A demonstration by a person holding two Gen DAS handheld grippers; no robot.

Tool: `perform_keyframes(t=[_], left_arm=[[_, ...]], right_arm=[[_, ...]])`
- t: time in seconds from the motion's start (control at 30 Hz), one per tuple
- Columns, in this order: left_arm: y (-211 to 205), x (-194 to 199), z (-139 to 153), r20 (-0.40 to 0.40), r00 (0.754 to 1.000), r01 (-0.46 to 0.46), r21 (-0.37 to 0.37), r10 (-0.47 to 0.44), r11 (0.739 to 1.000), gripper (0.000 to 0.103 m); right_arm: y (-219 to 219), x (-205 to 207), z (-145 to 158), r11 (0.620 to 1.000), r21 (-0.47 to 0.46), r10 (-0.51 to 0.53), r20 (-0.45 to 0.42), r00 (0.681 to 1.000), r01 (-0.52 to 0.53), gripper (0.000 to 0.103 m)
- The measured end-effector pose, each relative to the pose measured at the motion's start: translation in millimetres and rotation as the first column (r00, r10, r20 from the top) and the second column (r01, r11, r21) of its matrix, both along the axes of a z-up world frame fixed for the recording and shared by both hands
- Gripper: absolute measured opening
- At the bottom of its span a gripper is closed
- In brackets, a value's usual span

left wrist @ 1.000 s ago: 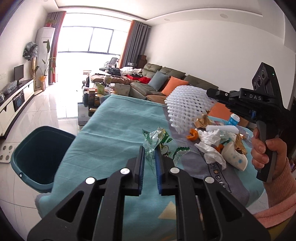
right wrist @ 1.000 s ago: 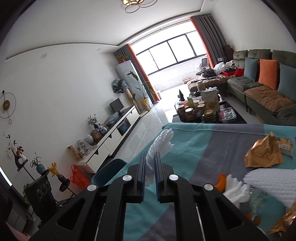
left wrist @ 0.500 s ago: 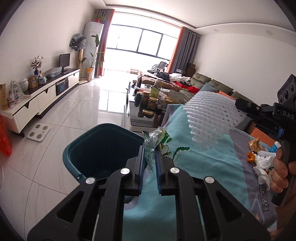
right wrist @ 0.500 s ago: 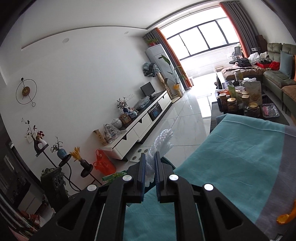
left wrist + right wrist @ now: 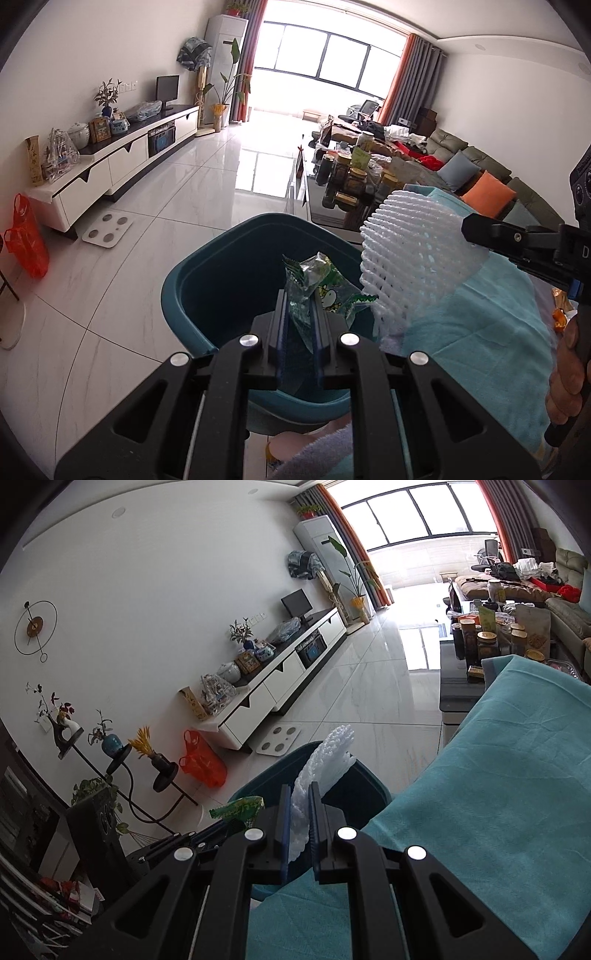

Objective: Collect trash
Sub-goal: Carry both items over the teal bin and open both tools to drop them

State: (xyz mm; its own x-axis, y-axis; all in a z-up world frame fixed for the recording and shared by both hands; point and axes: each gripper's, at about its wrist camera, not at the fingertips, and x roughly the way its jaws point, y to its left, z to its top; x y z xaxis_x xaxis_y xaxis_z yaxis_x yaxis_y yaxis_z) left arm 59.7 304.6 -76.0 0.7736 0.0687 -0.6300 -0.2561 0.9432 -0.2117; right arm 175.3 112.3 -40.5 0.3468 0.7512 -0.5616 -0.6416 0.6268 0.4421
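Observation:
My left gripper (image 5: 300,295) is shut on a clear green snack wrapper (image 5: 317,284) and holds it over the open teal bin (image 5: 184,295). My right gripper (image 5: 298,788) is shut on a white foam fruit net (image 5: 328,757), which hangs at the bin's rim (image 5: 373,779) by the table edge. The net (image 5: 410,258) and the right gripper's arm (image 5: 517,243) show at the right of the left wrist view. The wrapper (image 5: 240,806) shows at the lower left of the right wrist view.
The table has a teal cloth (image 5: 498,812) right of the bin. A little trash (image 5: 559,317) shows at its far right. A white scale (image 5: 109,230) and a red bag (image 5: 27,236) are on the tiled floor. A TV cabinet (image 5: 110,162) lines the left wall.
Both grippers swung left from over the table to the bin, carrying the wrapper and the foam net. The wrapper now hangs over the bin's opening.

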Motion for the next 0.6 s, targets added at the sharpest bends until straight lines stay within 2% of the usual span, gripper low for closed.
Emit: perform_keyframes(t=[0.23, 0.33, 0.5, 0.53, 0.6], left_arm=[[-1, 20, -12, -0.044, 0.999, -0.010, 0.009, 0.010, 1.000, 0.014], [-2, 27, -18, -0.068, 0.998, -0.015, 0.016, 0.016, 1.000, 0.017], [-4, 38, -26, -0.091, 0.996, -0.013, 0.010, 0.014, 1.000, 0.030], [-4, 39, -27, -0.094, 0.995, -0.014, 0.010, 0.015, 1.000, 0.031], [-2, 41, -31, -0.099, 0.995, -0.012, 0.004, 0.013, 1.000, 0.040]], right_arm=[[31, 5, -20, 0.998, -0.064, 0.021, -0.044, 0.999, -0.024, 0.009], [40, 9, -27, 0.995, -0.090, 0.026, -0.057, 0.998, -0.031, 0.010], [45, 13, -32, 0.993, -0.111, 0.026, -0.077, 0.997, -0.034, 0.013], [45, 14, -33, 0.993, -0.112, 0.023, -0.078, 0.997, -0.032, 0.015], [44, 14, -34, 0.993, -0.114, 0.016, -0.080, 0.997, -0.025, 0.024]])
